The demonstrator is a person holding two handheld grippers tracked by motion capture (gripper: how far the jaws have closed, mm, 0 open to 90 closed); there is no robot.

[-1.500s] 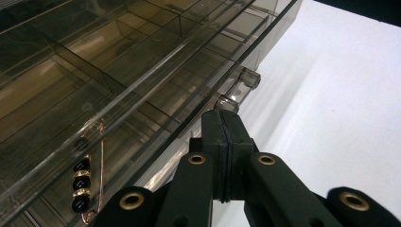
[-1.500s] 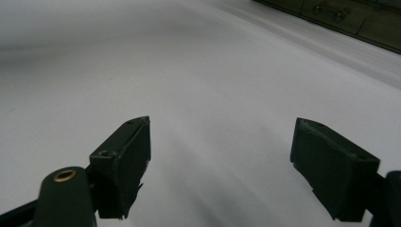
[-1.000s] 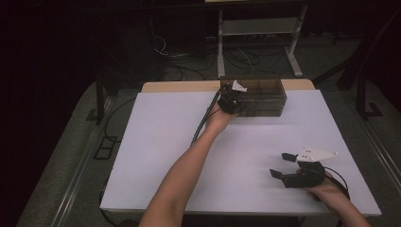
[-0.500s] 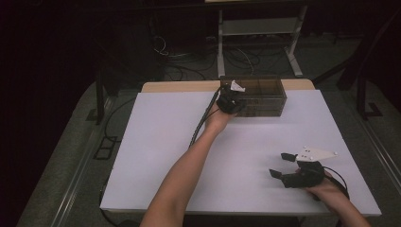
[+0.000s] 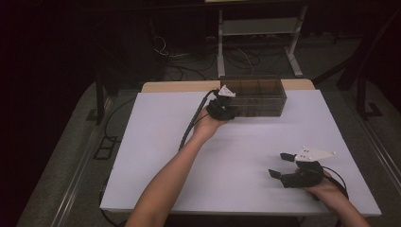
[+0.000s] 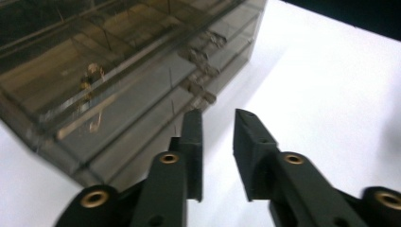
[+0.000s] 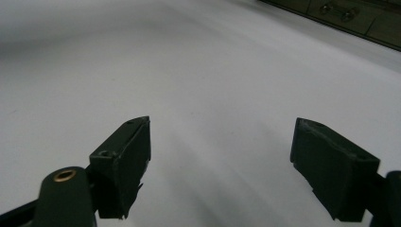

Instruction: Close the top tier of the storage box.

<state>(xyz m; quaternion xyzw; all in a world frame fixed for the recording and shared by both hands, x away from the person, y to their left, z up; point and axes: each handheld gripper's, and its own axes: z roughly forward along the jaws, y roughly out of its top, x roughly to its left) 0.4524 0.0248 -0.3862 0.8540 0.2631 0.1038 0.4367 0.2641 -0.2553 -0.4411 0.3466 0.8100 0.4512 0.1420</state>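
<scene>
Smoky drawer box point(image 5: 255, 96) at table's 12 o'clock, drawers apparently shut, nothing left visibly open; left gripper point(image 6: 215, 120) just beside its front, jaws just parted, empty; right gripper point(image 5: 283, 164) gaping idle at 5 o'clock.

White table top point(image 5: 156, 156), grey carpet floor point(image 5: 71, 156), white metal stand point(image 5: 257, 33) behind, cables point(image 5: 165, 52).

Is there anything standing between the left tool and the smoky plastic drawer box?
Nothing visible does. The left tool, its jaws just opened with nothing between them, is directly at the drawer box, only bare white table around.
</scene>
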